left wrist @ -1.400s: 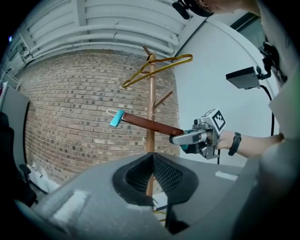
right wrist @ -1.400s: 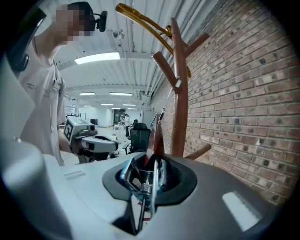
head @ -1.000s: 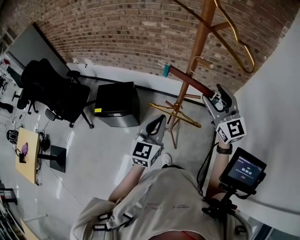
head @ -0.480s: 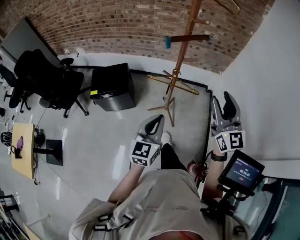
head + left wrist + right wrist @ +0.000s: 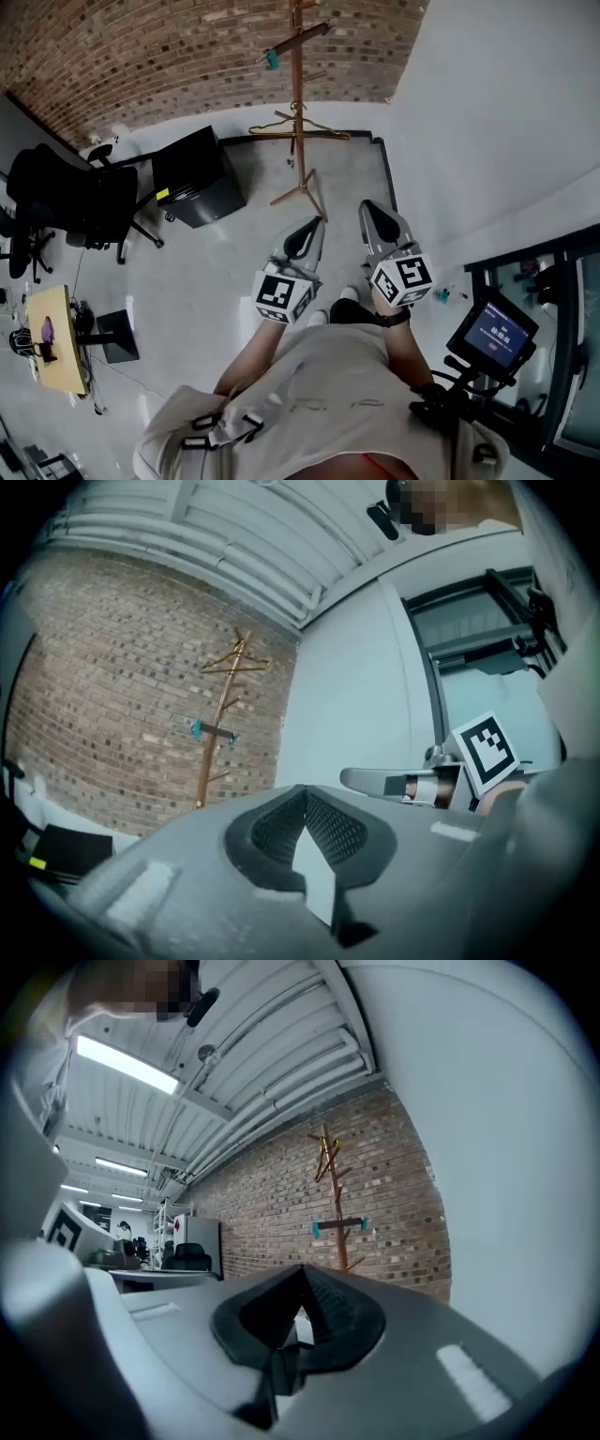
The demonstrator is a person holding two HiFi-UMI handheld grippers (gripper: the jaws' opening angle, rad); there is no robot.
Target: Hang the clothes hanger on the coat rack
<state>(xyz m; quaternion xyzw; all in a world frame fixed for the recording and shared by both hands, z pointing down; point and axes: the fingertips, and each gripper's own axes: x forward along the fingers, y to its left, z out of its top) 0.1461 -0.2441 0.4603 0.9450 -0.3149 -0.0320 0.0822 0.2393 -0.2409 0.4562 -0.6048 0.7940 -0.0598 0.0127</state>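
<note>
The wooden coat rack stands in the corner by the brick wall, well ahead of both grippers. A gold clothes hanger hangs on its top pegs and also shows in the right gripper view. Another gold hanger sits low on the rack. My left gripper is shut and holds nothing; its pads meet at the tip. My right gripper is beside it, shut and empty. Both point level toward the rack.
A black cabinet and a black office chair stand left of the rack. A white wall runs along the right, with a window below it. A small screen is mounted at my right side.
The view has backed away from the rack, which now looks smaller and farther. My right gripper left the rack's pegs, came down beside the left one and went from open to shut.
</note>
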